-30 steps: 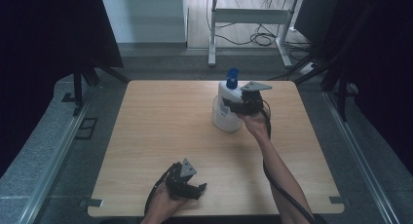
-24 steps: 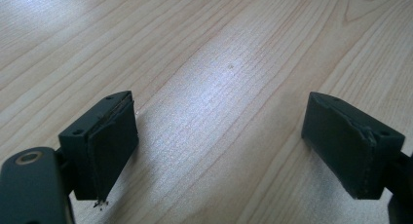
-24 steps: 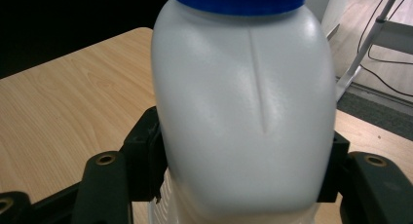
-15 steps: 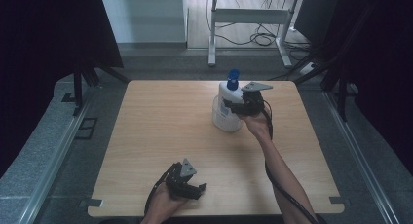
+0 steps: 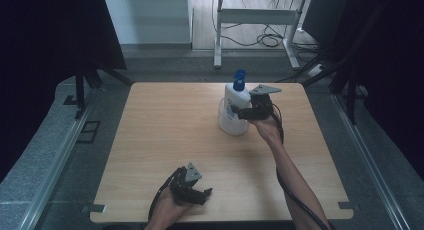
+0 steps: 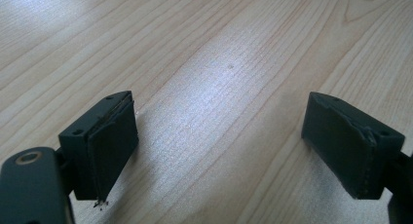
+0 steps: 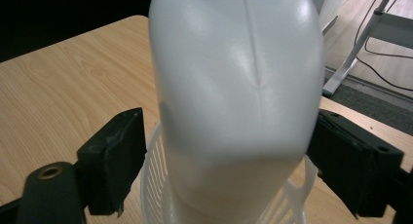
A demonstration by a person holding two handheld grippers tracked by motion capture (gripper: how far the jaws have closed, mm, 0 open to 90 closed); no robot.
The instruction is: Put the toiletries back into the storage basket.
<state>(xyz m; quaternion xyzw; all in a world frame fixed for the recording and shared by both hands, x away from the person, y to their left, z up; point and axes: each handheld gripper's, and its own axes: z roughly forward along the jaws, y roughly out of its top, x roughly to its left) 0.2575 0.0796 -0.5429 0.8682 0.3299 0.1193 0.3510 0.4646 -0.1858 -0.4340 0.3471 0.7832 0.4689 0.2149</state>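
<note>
White bottle [image 5: 236,102] stands upright in a small white basket [image 5: 231,124] at the table's far side. Right gripper [image 5: 240,111] jaws have just been opening, bottle between them, pads off. Left gripper [image 5: 204,194] spread, empty. Risk: a careless pull-back clips the bottle and tips it.

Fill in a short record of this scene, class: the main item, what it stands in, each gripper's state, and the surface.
main item: white plastic bottle with a blue cap, upright
stands in: white slotted plastic basket
right gripper: jaws astride the bottle, just been opening; left pad clear of it, right pad too close to tell
left gripper: open, nothing between the jaws, low over the table
surface: light wooden table
</note>
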